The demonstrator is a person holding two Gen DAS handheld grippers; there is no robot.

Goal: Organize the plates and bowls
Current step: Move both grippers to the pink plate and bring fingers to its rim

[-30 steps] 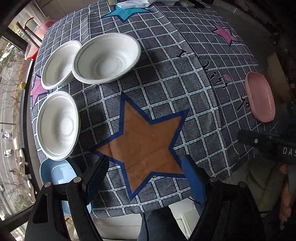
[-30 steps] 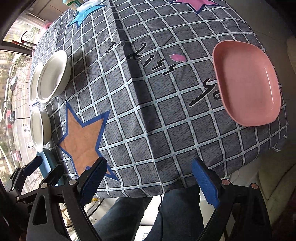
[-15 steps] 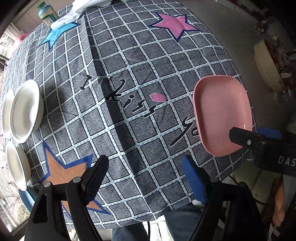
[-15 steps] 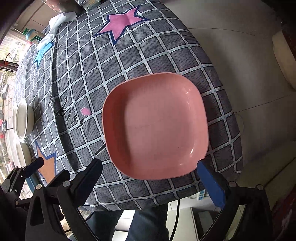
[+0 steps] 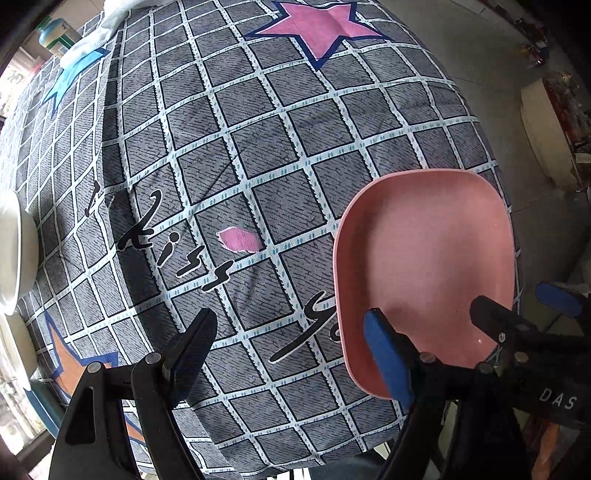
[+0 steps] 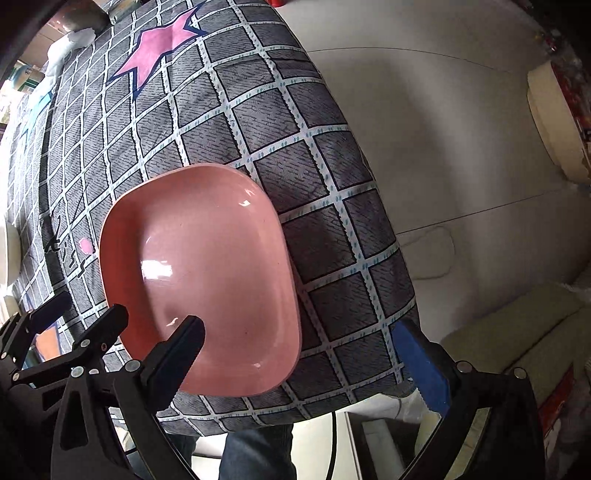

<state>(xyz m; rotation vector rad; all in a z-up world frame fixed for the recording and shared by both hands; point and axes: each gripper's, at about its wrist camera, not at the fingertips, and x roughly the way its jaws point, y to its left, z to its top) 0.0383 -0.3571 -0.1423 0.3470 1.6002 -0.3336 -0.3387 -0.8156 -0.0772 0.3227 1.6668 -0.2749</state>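
Looking down the left wrist view, the pink plate (image 5: 424, 266) sits at the lower right of the frame, right by the near edge of the table, on a grey checked tablecloth (image 5: 258, 155) with a pink star (image 5: 317, 27) up top and some black script lettering across the middle. The left gripper (image 5: 291, 354) hangs over the cloth with its jaws spread wide and nothing between them; its blue-padded finger (image 5: 388, 354) overlaps the plate's left edge in the picture, but I can't tell if it's actually touching. The black finger (image 5: 192, 343) is out over bare cloth. White bowls (image 5: 14, 251) peek in at the far left edge, and a bottle (image 5: 59, 35) shows in the upper left corner. From the right wrist view, the same plate (image 6: 199, 291) fills the lower left-centre, shiny, with a couple of glare spots on it. The right gripper (image 6: 303, 354) is gaping about as wide as it goes, empty, its black finger (image 6: 177, 350) drawn over the plate's near side and its blue finger (image 6: 421, 358) out past the table's corner at the lower right. The other gripper's black arms poke in at the lower left there. Bare pale floor (image 6: 443, 129) takes up the right side, and the person's jeans (image 6: 255, 454) show at the bottom.
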